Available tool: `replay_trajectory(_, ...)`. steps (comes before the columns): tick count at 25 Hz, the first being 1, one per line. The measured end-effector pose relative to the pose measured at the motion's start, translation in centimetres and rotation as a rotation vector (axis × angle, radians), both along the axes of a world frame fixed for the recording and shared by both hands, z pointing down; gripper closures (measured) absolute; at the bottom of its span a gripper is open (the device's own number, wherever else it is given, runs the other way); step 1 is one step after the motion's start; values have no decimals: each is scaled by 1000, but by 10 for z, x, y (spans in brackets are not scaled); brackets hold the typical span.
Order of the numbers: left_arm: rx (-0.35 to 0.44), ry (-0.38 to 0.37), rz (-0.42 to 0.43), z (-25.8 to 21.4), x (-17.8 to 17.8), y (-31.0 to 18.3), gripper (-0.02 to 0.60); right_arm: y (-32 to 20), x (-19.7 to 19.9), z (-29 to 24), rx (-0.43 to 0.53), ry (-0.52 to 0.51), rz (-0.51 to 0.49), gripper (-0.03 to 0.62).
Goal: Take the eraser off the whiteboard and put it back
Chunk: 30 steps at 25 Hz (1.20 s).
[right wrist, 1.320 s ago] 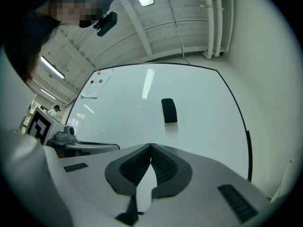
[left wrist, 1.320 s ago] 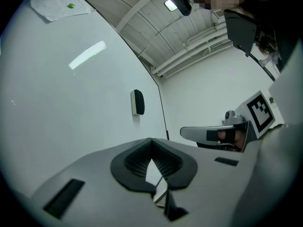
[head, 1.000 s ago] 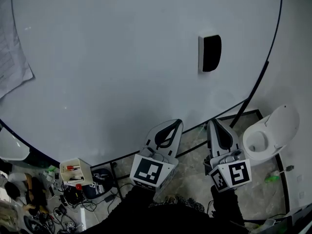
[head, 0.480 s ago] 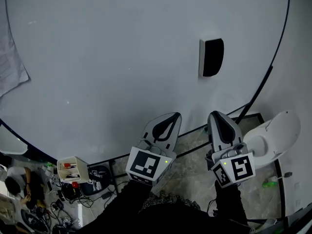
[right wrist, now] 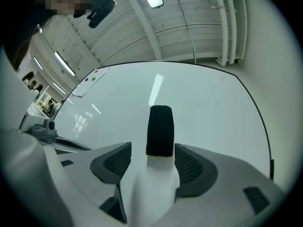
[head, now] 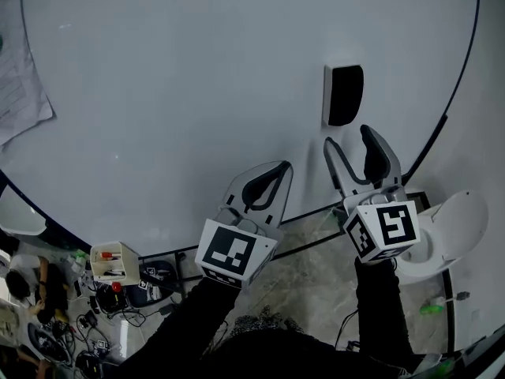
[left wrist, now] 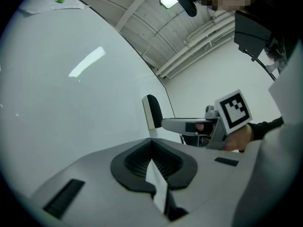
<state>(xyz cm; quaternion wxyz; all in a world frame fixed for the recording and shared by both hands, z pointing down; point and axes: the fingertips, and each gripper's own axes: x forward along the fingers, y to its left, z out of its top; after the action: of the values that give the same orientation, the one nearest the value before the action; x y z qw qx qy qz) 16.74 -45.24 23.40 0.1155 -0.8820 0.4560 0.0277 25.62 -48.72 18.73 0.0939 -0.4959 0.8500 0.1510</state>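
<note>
A black eraser [head: 342, 95] with a white back clings to the whiteboard [head: 197, 93]. My right gripper [head: 349, 138] stands just below it, open; its jaws have just been opening and nothing is between them. In the right gripper view the eraser [right wrist: 159, 130] stands straight ahead of the gap of the right gripper [right wrist: 152, 148], just past the tips. My left gripper [head: 278, 169] is shut and empty, lower and to the left, near the board's bottom edge. The left gripper view shows the eraser [left wrist: 151, 111] beyond the left gripper [left wrist: 151, 142], with the right gripper [left wrist: 189, 125] reaching in from the right.
A paper sheet [head: 24, 93] hangs at the board's left side. On the floor below are a white round bowl-like object [head: 450, 223] at the right, and a small box of pens [head: 109, 260] and tangled cables [head: 102, 310] at the left.
My right gripper has risen towards the eraser and its jaws have gone from shut to open. The left gripper has risen a little and stays shut.
</note>
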Motion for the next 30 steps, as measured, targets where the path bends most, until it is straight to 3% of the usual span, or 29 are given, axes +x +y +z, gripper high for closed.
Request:
replay_trajectory(8,18,-35,-16,-7,-4,-1,575,-35,-12,-23,12,29,27,310)
replay_trajectory(15,-8,-7,-20,-1,-2,0,575,-45,-11,-27,43,32,54,312)
replay_trajectory(30,-14,16,-30,1,0,9,575,-30,-5,-30,56,38,51,321)
